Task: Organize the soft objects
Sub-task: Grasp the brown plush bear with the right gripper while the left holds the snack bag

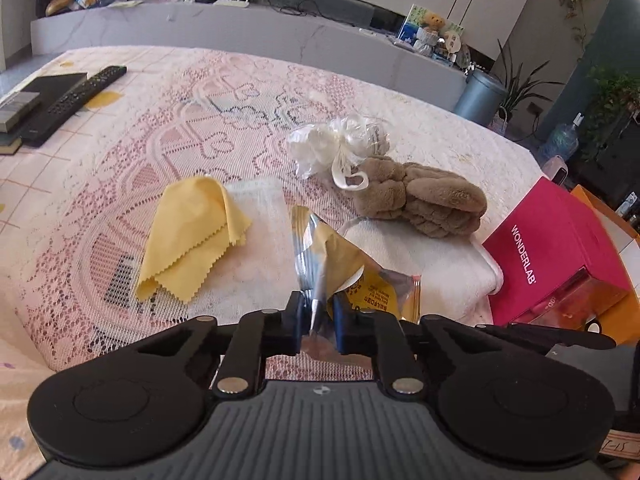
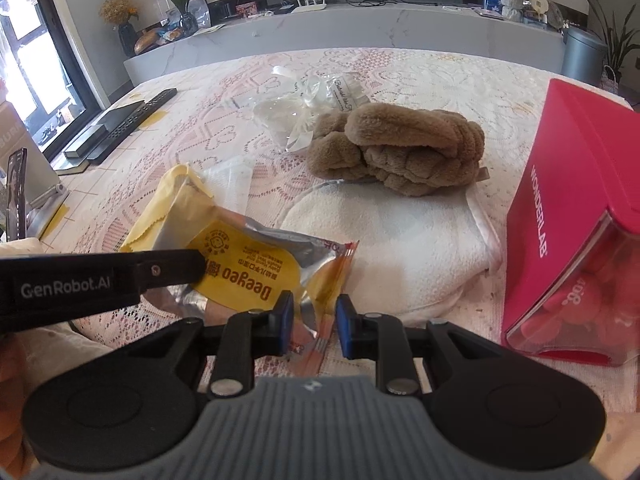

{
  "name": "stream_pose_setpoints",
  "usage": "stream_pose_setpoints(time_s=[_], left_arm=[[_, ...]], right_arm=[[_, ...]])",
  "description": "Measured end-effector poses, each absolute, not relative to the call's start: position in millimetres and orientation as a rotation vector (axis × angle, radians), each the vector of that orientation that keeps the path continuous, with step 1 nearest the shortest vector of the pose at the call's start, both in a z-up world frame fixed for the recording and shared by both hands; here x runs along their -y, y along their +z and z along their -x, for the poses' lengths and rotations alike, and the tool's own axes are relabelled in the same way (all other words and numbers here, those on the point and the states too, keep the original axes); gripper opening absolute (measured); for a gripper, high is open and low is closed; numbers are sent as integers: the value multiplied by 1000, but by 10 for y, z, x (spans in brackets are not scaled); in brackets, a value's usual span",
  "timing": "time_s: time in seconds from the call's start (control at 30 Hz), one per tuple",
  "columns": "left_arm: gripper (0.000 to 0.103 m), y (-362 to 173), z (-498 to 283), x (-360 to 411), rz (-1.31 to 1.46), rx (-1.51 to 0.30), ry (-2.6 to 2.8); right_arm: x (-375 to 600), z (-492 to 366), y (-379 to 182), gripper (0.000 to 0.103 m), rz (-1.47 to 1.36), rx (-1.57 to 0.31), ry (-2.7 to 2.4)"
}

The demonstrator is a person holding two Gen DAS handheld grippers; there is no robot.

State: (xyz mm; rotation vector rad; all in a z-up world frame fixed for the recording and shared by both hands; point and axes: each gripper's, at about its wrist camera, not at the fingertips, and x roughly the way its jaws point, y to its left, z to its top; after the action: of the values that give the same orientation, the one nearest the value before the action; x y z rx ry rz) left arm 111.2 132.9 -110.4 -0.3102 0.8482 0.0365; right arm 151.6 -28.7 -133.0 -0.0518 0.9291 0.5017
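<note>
The left gripper (image 1: pixel 318 316) is pinched on the end seam of the wipes packet (image 1: pixel 362 276), holding it edge-on just above the cloth-covered table (image 1: pixel 120 208); the right gripper (image 2: pixel 314 326) stands spread, its jaws on either side of the packet's other crimped seam without clearly touching it. The packet looks light, limp and slick-skinned, so a flat seam is likely the surest hold; its puffy middle would probably slide or buckle. Just ahead of the left gripper and to its left lies the yellow cloth (image 1: pixel 192 232), thin and floppy, best lifted by a corner or fold. Ahead and to the right, the white towel (image 2: pixel 400 236) carries the brown plush bundle (image 2: pixel 400 148), bulky but yielding and easy to squeeze anywhere. Beyond that sits a crinkly clear bag (image 2: pixel 308 104). To the far right the pink box (image 2: pixel 576 208) hems that side; open room lies ahead-left, short of the remote (image 1: pixel 76 100).
</note>
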Motion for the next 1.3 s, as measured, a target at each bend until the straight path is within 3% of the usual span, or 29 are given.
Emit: stream_pose_setpoints(time_s=[0.23, 0.4, 0.53, 0.67, 0.9, 0.97, 1.03, 1.17, 1.3], left_arm=[[10, -1039, -1157, -1385, 338, -806, 25], [9, -978, -1310, -1481, 347, -792, 30], [9, -956, -1430, -1576, 384, -776, 59], [9, -975, -1555, -1617, 402, -772, 59], [9, -1160, -1627, -1716, 439, -830, 85], [9, -1183, -1622, -1739, 452, -836, 87], [9, -1193, -1615, -1746, 459, -836, 88], [9, -1164, -1561, -1752, 487, -824, 86], [9, -1110, -1449, -1748, 495, -816, 121]], right_arm=[[295, -1524, -1111, 23, 90, -877, 498], [283, -1649, -948, 43, 208, -772, 456], [236, -1813, -911, 78, 344, -691, 418], [99, -2064, -1031, 86, 478, -675, 407], [-54, -2363, -1268, 83, 627, -667, 417], [-88, -2413, -1321, 64, 642, -688, 426], [-110, -2394, -1341, 61, 655, -687, 429], [-109, -2289, -1292, 40, 644, -668, 427], [-65, -2086, -1121, 37, 622, -642, 408]])
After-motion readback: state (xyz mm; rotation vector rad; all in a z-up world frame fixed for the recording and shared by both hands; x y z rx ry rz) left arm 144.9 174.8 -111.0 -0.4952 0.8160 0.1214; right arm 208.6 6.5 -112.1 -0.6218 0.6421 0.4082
